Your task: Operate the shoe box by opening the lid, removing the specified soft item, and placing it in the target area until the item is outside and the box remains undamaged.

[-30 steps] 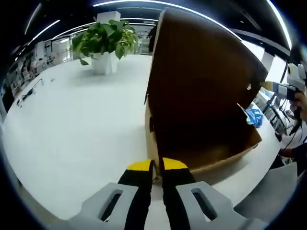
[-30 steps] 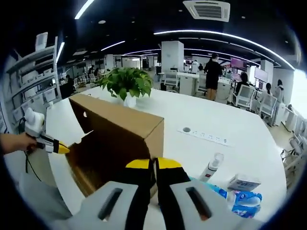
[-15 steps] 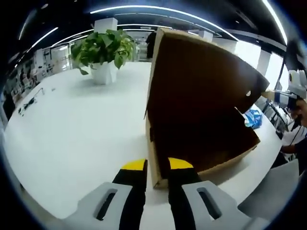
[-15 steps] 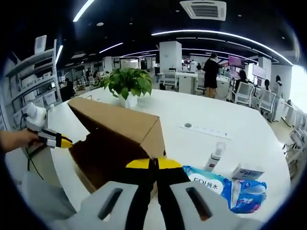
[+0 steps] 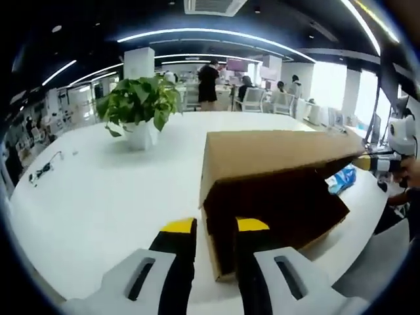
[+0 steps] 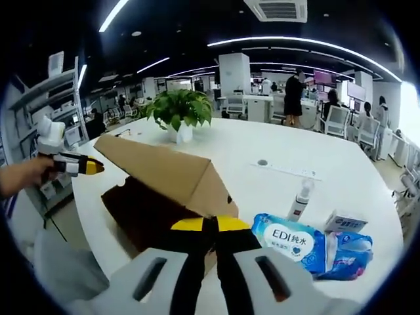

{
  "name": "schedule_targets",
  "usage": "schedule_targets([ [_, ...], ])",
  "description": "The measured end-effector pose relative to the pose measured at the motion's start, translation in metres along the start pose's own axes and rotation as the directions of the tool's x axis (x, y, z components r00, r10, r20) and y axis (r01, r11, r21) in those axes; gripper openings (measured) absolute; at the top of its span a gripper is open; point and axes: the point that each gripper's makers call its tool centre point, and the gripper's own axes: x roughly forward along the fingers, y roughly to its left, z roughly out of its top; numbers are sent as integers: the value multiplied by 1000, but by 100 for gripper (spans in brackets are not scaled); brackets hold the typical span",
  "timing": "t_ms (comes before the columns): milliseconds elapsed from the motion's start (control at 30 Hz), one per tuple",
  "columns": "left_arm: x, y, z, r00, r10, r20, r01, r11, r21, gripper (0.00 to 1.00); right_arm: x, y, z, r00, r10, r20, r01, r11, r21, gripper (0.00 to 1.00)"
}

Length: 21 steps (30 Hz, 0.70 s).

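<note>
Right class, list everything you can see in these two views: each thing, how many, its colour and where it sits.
Shoe box: one, brown cardboard, on the table, lid partly raised.
Table: one, white, large.
Potted plant: one, green leaves in a white pot, far side of the table.
Wipes pack: one, blue and white, right of the box.
Spray bottle: one, white, behind the pack.
Small carton: one, white, by the pack.
Left gripper: yellow-tipped, astride the box's corner wall.
Right gripper: yellow-tipped, shut at the box's end.

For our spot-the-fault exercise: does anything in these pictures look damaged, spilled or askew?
Nothing looks damaged or spilled. The cardboard box sits on the white table with its lid half lowered at a slant.
</note>
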Motion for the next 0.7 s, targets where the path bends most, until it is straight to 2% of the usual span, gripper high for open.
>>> schedule_targets([
  [533,-6,-11,-12,1000,-29,-6,29,998,52,23,-5,13,-35,997,55,-57,-56,998,-30,4],
  [700,-8,-15,-23,999,-44,-31,47,996,76,24,-5,17,-43,995,65,-69,-68,997,-34,4],
])
